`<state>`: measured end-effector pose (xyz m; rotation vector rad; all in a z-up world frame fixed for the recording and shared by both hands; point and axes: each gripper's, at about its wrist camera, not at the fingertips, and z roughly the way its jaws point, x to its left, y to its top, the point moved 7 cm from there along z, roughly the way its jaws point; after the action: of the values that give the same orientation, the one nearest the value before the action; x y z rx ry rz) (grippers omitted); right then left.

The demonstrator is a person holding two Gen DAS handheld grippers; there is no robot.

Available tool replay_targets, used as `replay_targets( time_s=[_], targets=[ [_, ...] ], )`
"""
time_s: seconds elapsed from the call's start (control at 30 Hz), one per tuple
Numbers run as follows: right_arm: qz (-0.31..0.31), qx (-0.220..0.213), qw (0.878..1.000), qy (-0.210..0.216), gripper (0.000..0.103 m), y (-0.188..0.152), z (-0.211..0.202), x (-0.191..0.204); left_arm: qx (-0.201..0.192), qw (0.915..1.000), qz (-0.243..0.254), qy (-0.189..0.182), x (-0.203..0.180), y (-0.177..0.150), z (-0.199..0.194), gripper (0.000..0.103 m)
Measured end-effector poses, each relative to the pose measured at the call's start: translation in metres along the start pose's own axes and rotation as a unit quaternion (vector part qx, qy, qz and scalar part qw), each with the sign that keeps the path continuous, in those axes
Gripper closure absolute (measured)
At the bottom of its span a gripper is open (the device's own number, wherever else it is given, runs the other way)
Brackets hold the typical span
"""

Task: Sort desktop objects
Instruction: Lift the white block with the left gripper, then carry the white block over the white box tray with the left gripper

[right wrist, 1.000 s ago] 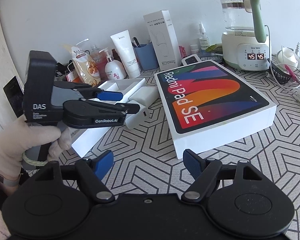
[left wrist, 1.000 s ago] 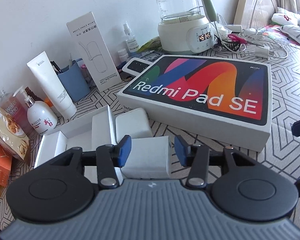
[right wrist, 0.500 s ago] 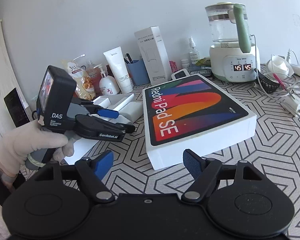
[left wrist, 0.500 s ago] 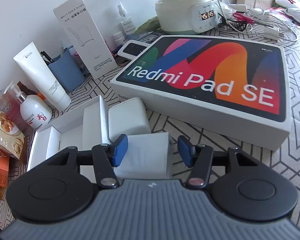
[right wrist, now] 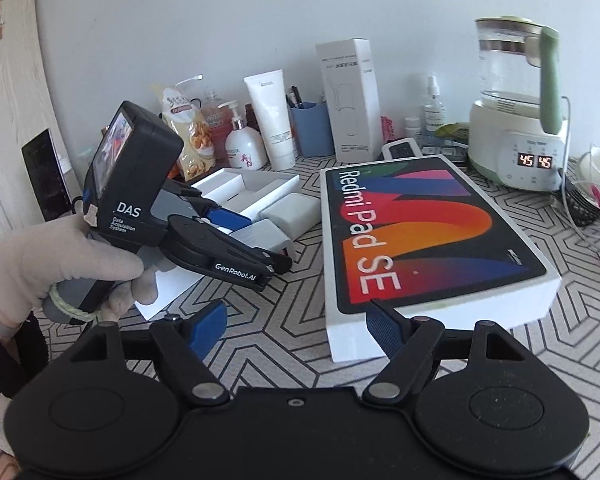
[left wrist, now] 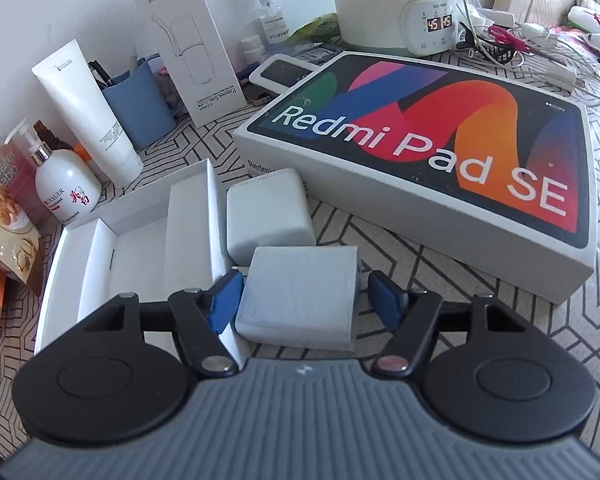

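My left gripper [left wrist: 306,298] is open, its blue pads on either side of a small white box [left wrist: 300,292] lying on the table, not clamped. A second white block [left wrist: 268,210] lies just beyond it, next to an open white tray box [left wrist: 140,240]. The large Redmi Pad SE box [left wrist: 432,152] lies to the right. In the right wrist view, the left gripper [right wrist: 276,256] reaches over the small white box [right wrist: 268,236]. My right gripper [right wrist: 296,328] is open and empty, near the front corner of the Redmi box [right wrist: 428,236].
Along the wall stand a white tube [left wrist: 88,108], a blue pen cup [left wrist: 136,104], a tall white carton [left wrist: 184,40], a lotion pump bottle [left wrist: 64,188] and snack packs [left wrist: 8,220]. A kettle base [left wrist: 400,12] and tangled cables [left wrist: 540,48] sit at the back right.
My left gripper has moved forward and down over the small white box, its jaws slightly wider. My right gripper has drawn closer to the Redmi box's front corner.
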<state>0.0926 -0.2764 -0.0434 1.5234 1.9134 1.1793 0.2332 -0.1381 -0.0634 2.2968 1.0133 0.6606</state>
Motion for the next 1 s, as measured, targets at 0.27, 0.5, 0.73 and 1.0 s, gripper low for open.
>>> replay_targets(
  time_s=[0.27,0.5,0.73,1.0],
  targets=[
    [-0.041,0.011,0.999,-0.022,0.022,0.01,0.019,0.012,-0.019,0.9995,0.009,-0.023,-0.01,-0.006,-0.011,0.043],
    [-0.047,0.014,0.998,-0.025,0.021,0.0,0.012,0.013,-0.021,0.9994,0.023,-0.012,-0.017,-0.007,-0.01,0.042],
    [-0.024,0.0,0.999,-0.034,0.021,-0.009,-0.005,0.003,-0.029,0.9994,0.006,-0.018,-0.018,-0.012,-0.017,0.043],
    [0.024,-0.028,0.998,-0.044,0.021,-0.016,-0.036,-0.01,-0.044,0.9988,-0.007,-0.019,-0.03,-0.017,-0.04,0.045]
  ],
)
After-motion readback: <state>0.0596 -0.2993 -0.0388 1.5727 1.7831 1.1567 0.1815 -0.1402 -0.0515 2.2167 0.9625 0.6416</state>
